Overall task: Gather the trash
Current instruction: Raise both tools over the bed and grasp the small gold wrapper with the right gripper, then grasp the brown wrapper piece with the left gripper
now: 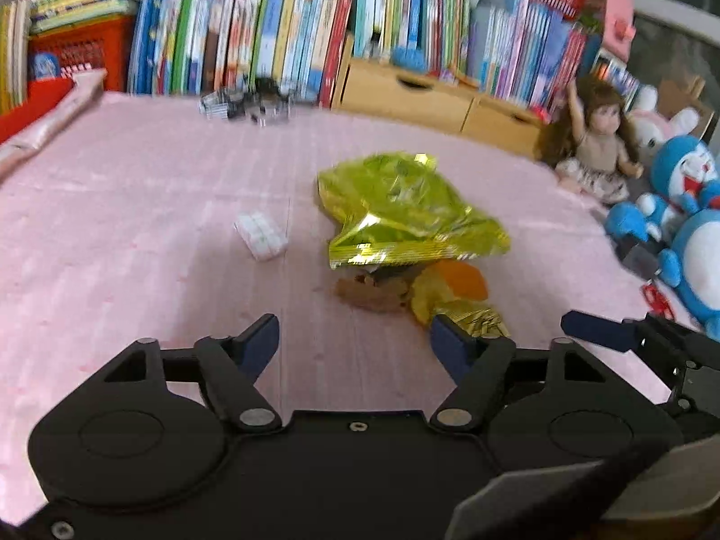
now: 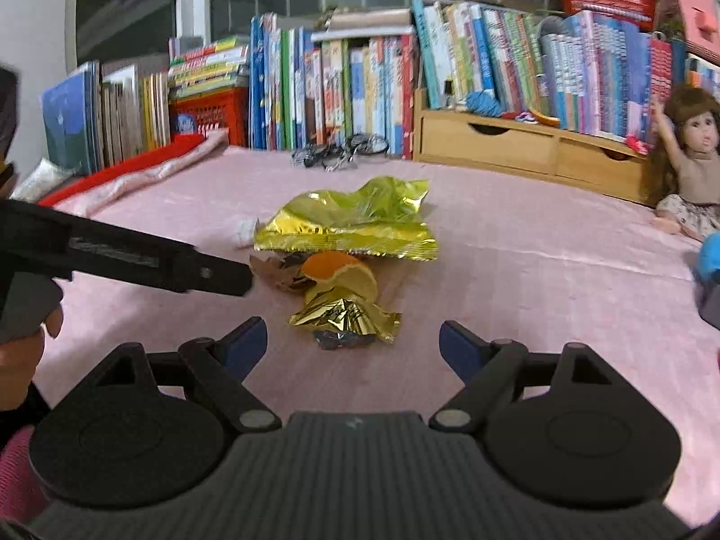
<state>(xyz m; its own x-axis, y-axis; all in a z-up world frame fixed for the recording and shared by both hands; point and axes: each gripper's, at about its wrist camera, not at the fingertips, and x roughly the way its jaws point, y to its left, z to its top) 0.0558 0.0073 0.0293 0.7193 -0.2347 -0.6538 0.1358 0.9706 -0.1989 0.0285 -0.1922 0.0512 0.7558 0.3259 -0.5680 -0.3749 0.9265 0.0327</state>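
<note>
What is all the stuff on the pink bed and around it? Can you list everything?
snack bag: one, yellow-green foil, middle of the pink cover
orange peel: one piece, orange, just in front of the bag
gold wrapper: one, crumpled, nearest the right gripper
brown scrap: one, left of the peel
white packet: one, left of the bag
silver-black wrapper: one, far edge by the books
books: many, mixed colours, along the back
wooden drawers: two, tan
doll: one, brown hair, right
blue plush toys: two, right edge
left gripper: open
right gripper: open
</note>
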